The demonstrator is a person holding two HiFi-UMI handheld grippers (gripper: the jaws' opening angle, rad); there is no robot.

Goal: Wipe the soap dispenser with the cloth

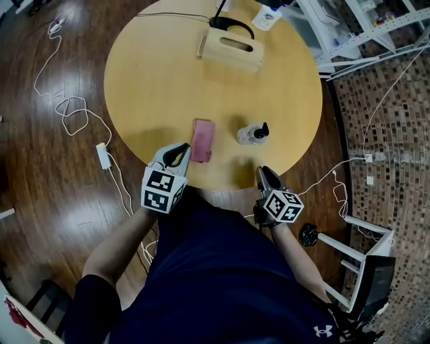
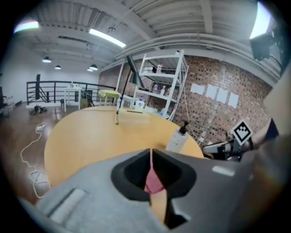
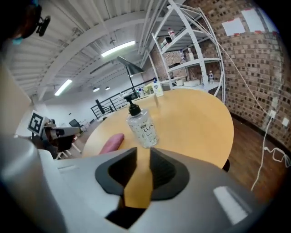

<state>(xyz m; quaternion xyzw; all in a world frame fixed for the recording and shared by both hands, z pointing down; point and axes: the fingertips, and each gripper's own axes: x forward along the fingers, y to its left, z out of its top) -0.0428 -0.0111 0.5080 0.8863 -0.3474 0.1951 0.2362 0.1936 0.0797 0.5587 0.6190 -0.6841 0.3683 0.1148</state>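
A clear soap dispenser (image 1: 253, 134) with a black pump stands near the front edge of the round wooden table (image 1: 161, 80). A folded pink cloth (image 1: 203, 140) lies flat just left of it. My left gripper (image 1: 181, 153) hovers at the cloth's near left corner, its jaws shut. In the left gripper view (image 2: 151, 154) the cloth (image 2: 153, 182) shows only through the slit, and the dispenser (image 2: 178, 139) stands to the right. My right gripper (image 1: 267, 176) hangs at the table edge in front of the dispenser (image 3: 142, 129). Its jaws (image 3: 142, 150) are narrowly open with nothing between them.
A wooden tissue box (image 1: 232, 48), a black lamp base (image 1: 228, 25) and a white bottle (image 1: 267, 17) stand at the table's far side. Cables (image 1: 74, 114) and a power strip (image 1: 104, 156) lie on the floor at left. A white stool (image 1: 356, 255) stands at right.
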